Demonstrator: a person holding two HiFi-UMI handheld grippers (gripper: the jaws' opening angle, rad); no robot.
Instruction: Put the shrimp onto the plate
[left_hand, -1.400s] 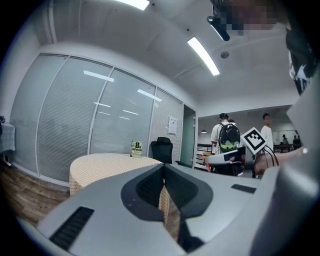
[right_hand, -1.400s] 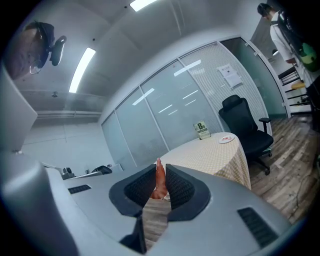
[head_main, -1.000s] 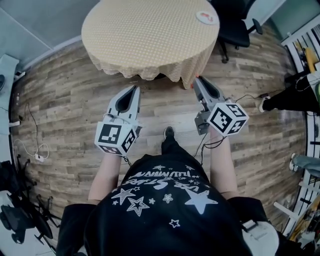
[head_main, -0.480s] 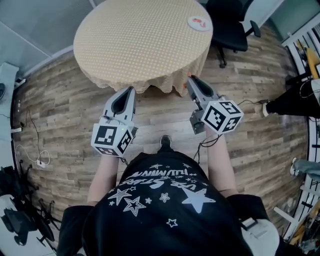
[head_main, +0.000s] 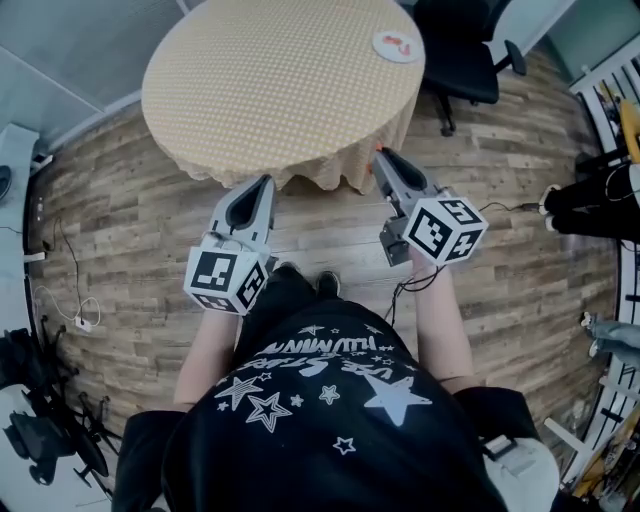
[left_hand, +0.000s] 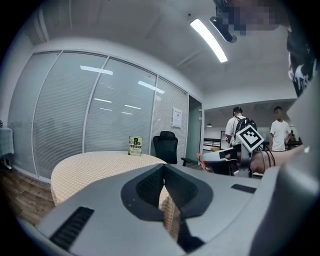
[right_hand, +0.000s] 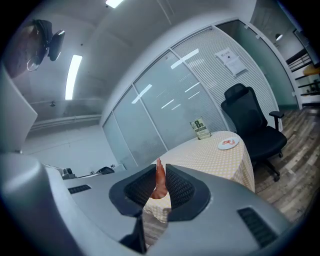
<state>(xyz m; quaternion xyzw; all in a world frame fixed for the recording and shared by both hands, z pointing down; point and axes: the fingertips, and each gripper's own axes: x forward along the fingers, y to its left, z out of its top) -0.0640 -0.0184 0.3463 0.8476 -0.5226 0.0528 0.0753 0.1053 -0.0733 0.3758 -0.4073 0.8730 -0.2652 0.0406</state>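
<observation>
Both tongs hang out in front of me, just short of the round tabletop. My left tongs (head_main: 262, 182) are clenched on nothing, their tips pressed together. My right tongs (head_main: 381, 155) are clenched on the shrimp.

The tabletop (head_main: 270, 80), under a dotted yellow cloth, fills the space ahead. A black office chair (head_main: 462, 48) stands just beyond its far right side. The plate (head_main: 396, 45) lies near that far right edge, well apart from my right tongs. Something small and orange-pink already lies on it, another shrimp by my guess. The shrimp (right_hand: 159, 181) I am carrying stands upright between the ribbed pads, its thin end poking up past the tips.

I judge this to be the carrying step: shrimp gripped, not yet at the plate. Next I must reach the right tongs across the tabletop until they are over the plate, lower them close and only then let go. The left tongs have no part to play.
</observation>
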